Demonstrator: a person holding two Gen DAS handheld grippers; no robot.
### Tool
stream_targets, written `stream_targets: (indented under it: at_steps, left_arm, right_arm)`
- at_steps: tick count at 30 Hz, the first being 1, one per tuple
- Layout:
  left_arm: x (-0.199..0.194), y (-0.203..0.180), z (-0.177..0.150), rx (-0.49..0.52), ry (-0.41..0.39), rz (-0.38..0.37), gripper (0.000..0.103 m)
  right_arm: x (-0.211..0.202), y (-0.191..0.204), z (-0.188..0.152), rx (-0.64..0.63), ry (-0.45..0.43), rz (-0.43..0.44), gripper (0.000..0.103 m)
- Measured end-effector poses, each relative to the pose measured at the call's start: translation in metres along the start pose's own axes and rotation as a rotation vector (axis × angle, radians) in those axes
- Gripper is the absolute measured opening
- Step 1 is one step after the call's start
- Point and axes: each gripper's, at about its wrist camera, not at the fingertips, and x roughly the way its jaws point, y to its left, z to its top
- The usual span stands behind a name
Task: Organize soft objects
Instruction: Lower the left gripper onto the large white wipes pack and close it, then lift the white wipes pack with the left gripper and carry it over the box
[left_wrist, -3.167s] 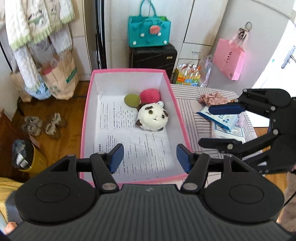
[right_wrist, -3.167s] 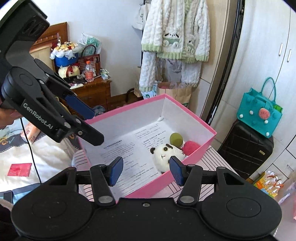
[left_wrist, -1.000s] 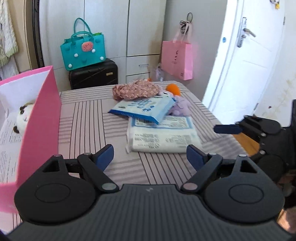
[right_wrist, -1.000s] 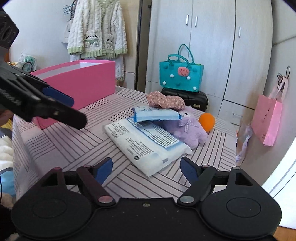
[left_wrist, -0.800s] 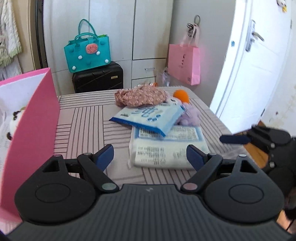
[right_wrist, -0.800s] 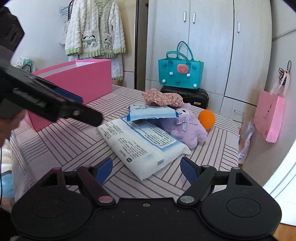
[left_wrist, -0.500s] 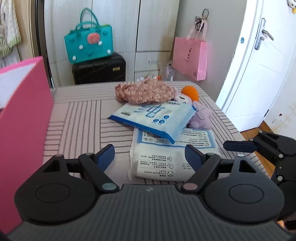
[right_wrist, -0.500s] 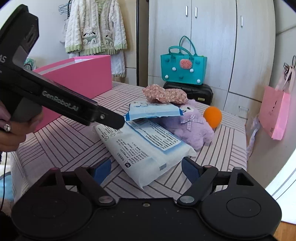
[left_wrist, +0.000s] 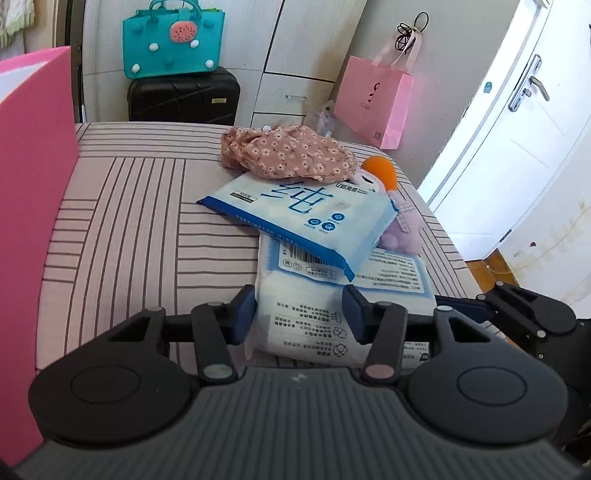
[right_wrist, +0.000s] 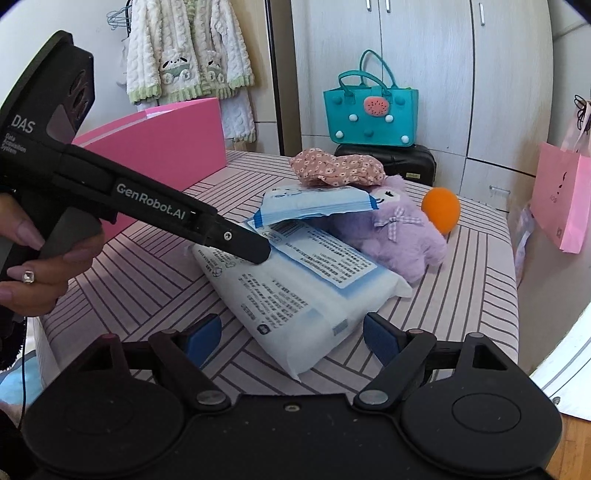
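A large white tissue pack (left_wrist: 306, 325) lies on the striped table (left_wrist: 129, 221), with a blue wipes pack (left_wrist: 310, 218) leaning on it. My left gripper (left_wrist: 299, 314) is closing on the white pack's near-left corner, and both pads touch it. In the right wrist view one of its fingers (right_wrist: 255, 253) rests on that pack (right_wrist: 295, 295). My right gripper (right_wrist: 291, 336) is open, its pads either side of the pack's other end without touching. A purple plush (right_wrist: 402, 236), an orange ball (right_wrist: 441, 210) and a floral cloth (right_wrist: 336, 170) lie behind.
The pink box (left_wrist: 33, 184) stands at the table's left end. Past the far edge are a black suitcase (left_wrist: 184, 96) with a teal bag (left_wrist: 173, 40) on it, and a pink paper bag (left_wrist: 373, 99). A white door (left_wrist: 517, 147) is to the right.
My left gripper moved forward and down from beside the pink box to the white pack, and its jaws narrowed onto the pack's corner. The right gripper edged closer to the pack, still open.
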Motion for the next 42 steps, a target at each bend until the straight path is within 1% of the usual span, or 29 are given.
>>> stream_targets:
  at_steps: [3,6,10,11,12,14,15,18,21,24,27,29,31,32,34,37,42]
  left_arm:
    - [-0.001,0.002,0.000,-0.013,0.005,-0.005,0.041]
    - [-0.006,0.002,-0.003,-0.040,0.025,-0.018,0.041]
    - [-0.017,0.000,-0.011,-0.079,0.075,-0.054,0.041]
    - [-0.019,-0.003,-0.014,-0.077,0.082,-0.044,0.041]
    - [-0.022,-0.006,-0.018,-0.062,0.080,-0.017,0.041]
    - [-0.025,-0.014,-0.024,-0.025,0.065,0.026,0.042]
    - [-0.025,-0.015,-0.026,-0.018,0.061,0.033,0.043]
    - [-0.024,-0.013,-0.023,-0.024,0.073,0.033,0.043]
    - [-0.023,-0.009,-0.021,-0.038,0.078,0.026,0.043]
    - [-0.023,-0.008,-0.021,-0.031,0.076,0.023,0.043]
    - [-0.023,-0.007,-0.022,-0.039,0.073,0.018,0.044]
    - [-0.023,-0.006,-0.021,-0.055,0.072,0.016,0.044]
    - [-0.022,-0.007,-0.021,-0.058,0.071,0.020,0.044]
    - [-0.022,-0.008,-0.021,-0.052,0.067,0.025,0.042]
    - [-0.023,-0.012,-0.024,-0.035,0.052,0.041,0.041]
    - [-0.025,-0.018,-0.029,-0.024,0.028,0.065,0.038]
    - [-0.029,-0.026,-0.031,0.013,0.013,0.086,0.028]
  right_arm:
    - [-0.001,0.000,0.002,0.021,0.005,0.023,0.087]
    - [-0.005,-0.001,0.003,0.036,0.007,0.031,0.087]
    - [-0.011,0.001,0.002,0.026,0.014,0.053,0.087]
    - [-0.011,0.000,0.001,0.025,0.018,0.067,0.087]
    - [-0.011,0.000,0.000,0.030,0.023,0.077,0.087]
    - [-0.010,-0.002,-0.002,0.029,0.033,0.069,0.086]
    - [-0.011,-0.004,-0.004,0.026,0.035,0.065,0.085]
    - [-0.015,-0.010,-0.005,0.047,0.034,0.071,0.085]
    - [-0.018,-0.018,-0.006,0.095,0.041,0.107,0.086]
    - [-0.019,-0.019,-0.007,0.119,0.046,0.134,0.086]
    - [-0.017,-0.020,-0.008,0.138,0.037,0.151,0.080]
    - [-0.017,-0.026,-0.008,0.191,0.026,0.164,0.077]
    - [-0.016,-0.032,-0.007,0.231,0.024,0.153,0.062]
    - [-0.015,-0.034,-0.005,0.249,0.025,0.149,0.059]
    - [-0.013,-0.037,-0.004,0.280,0.029,0.132,0.046]
    - [-0.014,-0.034,-0.003,0.277,0.041,0.107,0.044]
    - [-0.016,-0.020,0.002,0.227,0.064,0.057,0.043]
